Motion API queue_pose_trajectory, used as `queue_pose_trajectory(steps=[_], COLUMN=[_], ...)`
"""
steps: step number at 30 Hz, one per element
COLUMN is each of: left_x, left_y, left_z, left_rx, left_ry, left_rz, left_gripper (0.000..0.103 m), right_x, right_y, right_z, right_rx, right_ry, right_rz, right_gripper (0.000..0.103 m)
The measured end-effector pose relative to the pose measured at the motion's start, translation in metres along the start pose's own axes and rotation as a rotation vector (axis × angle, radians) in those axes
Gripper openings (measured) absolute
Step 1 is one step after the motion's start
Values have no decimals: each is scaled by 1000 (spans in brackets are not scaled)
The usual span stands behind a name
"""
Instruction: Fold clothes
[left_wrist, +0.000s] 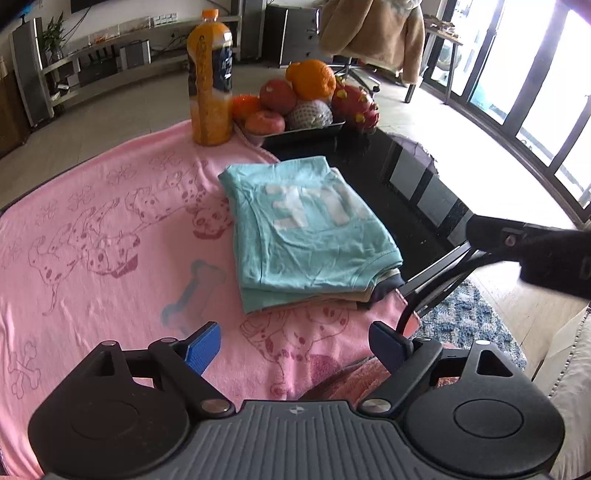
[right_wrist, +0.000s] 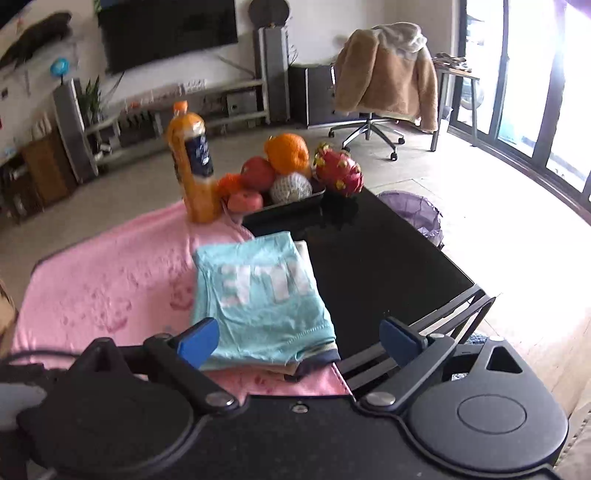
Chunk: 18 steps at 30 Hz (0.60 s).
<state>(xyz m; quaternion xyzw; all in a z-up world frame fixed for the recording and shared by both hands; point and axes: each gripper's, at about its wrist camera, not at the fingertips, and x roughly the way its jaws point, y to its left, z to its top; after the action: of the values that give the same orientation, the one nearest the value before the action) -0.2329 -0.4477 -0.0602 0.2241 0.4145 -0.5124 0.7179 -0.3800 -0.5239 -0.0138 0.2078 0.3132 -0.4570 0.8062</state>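
A folded turquoise T-shirt (left_wrist: 310, 229) (right_wrist: 258, 295) with white letters lies on top of a small stack. Beige and navy garments (left_wrist: 373, 293) peek out beneath its near edge. The stack rests on a pink dog-print blanket (left_wrist: 110, 240) (right_wrist: 110, 288) spread over a black table (left_wrist: 406, 192). My left gripper (left_wrist: 295, 336) hangs open above the blanket, just short of the stack, nothing between its blue pads. My right gripper (right_wrist: 299, 332) is open too, above the stack's near edge and clear of the cloth. Its dark body (left_wrist: 535, 251) shows at the right of the left wrist view.
An orange juice bottle (left_wrist: 210, 74) and a tray of fruit (left_wrist: 306, 127) stand at the table's far end. Beyond the table are a purple bin (right_wrist: 413, 210), an office chair draped with a brown coat (right_wrist: 388, 85), and a blue rug (left_wrist: 469, 325) on the floor.
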Motion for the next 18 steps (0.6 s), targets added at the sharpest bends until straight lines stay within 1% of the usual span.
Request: queue_pose_trajectory(steps=[5,12,18], left_x=[1,4,6], left_y=[2,1,0], left_z=[-2,-6,-10], left_rx=[-17,-34,-43], left_ry=[4,40,61], left_rz=[8,-6,-3], left_gripper=[89,89,90], right_x=[7,11,18], right_y=[9,4,4], right_z=[-6,-12,-20], right_rx=[-55,-48,-66], right_ry=[21,52,107], right_rz=[-18,-27,-25], right_gripper=[96,96,96])
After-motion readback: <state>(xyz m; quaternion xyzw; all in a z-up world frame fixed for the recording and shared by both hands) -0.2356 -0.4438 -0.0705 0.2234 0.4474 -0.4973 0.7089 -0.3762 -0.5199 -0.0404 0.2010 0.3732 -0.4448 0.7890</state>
